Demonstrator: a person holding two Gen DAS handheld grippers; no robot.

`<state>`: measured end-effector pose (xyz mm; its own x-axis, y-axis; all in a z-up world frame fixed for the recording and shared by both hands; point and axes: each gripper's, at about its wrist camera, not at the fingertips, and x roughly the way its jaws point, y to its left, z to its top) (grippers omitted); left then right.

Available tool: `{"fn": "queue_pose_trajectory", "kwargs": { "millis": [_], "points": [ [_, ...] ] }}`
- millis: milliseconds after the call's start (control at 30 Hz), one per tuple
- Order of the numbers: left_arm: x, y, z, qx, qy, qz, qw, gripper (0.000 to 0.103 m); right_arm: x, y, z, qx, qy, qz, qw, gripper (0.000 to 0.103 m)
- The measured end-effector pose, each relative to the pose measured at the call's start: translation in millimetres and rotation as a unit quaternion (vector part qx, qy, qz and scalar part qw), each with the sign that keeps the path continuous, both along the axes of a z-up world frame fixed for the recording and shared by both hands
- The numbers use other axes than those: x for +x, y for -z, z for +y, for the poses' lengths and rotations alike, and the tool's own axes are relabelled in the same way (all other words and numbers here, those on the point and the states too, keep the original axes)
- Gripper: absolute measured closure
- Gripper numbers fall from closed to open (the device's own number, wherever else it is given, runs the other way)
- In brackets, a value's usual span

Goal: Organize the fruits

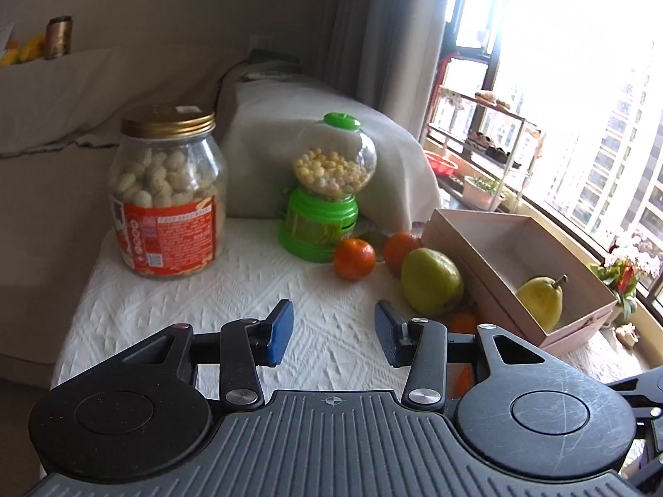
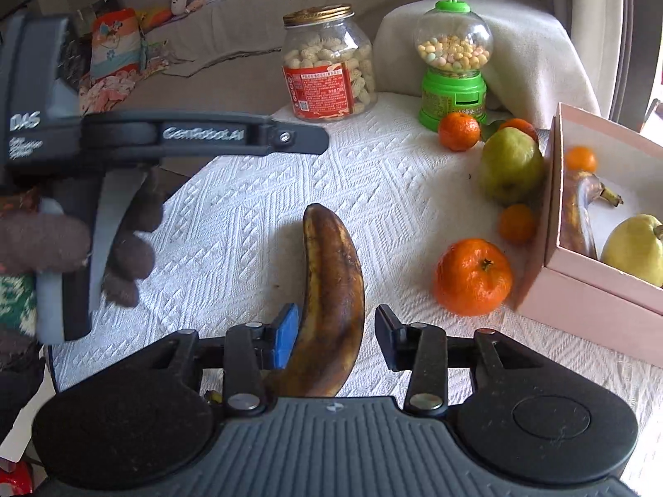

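A brown overripe banana (image 2: 331, 290) lies on the white cloth between the open jaws of my right gripper (image 2: 335, 341), touching neither pad that I can tell. My left gripper (image 1: 333, 337) is open and empty above the cloth; its body shows in the right wrist view (image 2: 165, 136). A pink box (image 2: 588, 281) at the right holds a yellow pear (image 2: 634, 248), a dark banana (image 2: 578, 215) and a small orange (image 2: 580, 159). Beside the box lie a green pear (image 2: 509, 165) and tangerines (image 2: 472, 275). The box (image 1: 497, 248), its pear (image 1: 540, 300) and the green pear (image 1: 431, 281) show in the left wrist view.
A snack jar (image 2: 329, 70) with a gold lid and a green candy dispenser (image 2: 453, 66) stand at the table's back. A cloth-covered object (image 2: 530, 54) sits behind them. A window is to the right (image 1: 580, 83).
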<state>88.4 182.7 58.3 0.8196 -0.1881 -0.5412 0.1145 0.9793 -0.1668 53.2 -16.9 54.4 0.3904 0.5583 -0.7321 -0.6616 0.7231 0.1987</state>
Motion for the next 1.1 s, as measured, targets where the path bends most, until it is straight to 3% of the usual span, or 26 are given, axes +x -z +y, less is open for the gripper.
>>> {"fn": "queue_pose_trajectory", "kwargs": {
  "millis": [33,233,367,533,667,967,1033,1100],
  "points": [
    [19,-1,-7,0.005,0.009,0.003,0.9999,0.055,-4,-3,-6,0.005,0.003,-0.013,1.000,0.043],
    [104,14,-38,0.009,-0.009,0.045,0.9989,0.055,-24,-10,-45,-0.018,0.046,-0.090,0.995,0.037],
    [135,27,-51,0.012,-0.028,0.069,0.9972,0.055,-23,1,-72,-0.025,0.083,-0.081,0.993,0.036],
    [145,38,-68,0.066,-0.030,0.065,0.9953,0.052,-24,17,-90,-0.021,0.108,-0.060,0.992,0.035],
    [138,38,-66,0.077,-0.027,0.064,0.9946,0.057,-22,29,-92,-0.021,0.125,-0.049,0.991,0.032],
    [53,20,-31,0.023,-0.014,0.038,0.9989,0.059,-20,44,-100,-0.004,0.176,-0.055,0.983,0.017],
    [26,13,-21,0.007,-0.013,0.026,0.9996,0.082,-21,45,-97,-0.012,0.174,-0.060,0.983,0.015],
    [-2,5,-13,0.002,-0.014,0.011,0.9998,0.087,-23,46,-90,-0.034,0.167,-0.069,0.983,0.014]
  ]
}}
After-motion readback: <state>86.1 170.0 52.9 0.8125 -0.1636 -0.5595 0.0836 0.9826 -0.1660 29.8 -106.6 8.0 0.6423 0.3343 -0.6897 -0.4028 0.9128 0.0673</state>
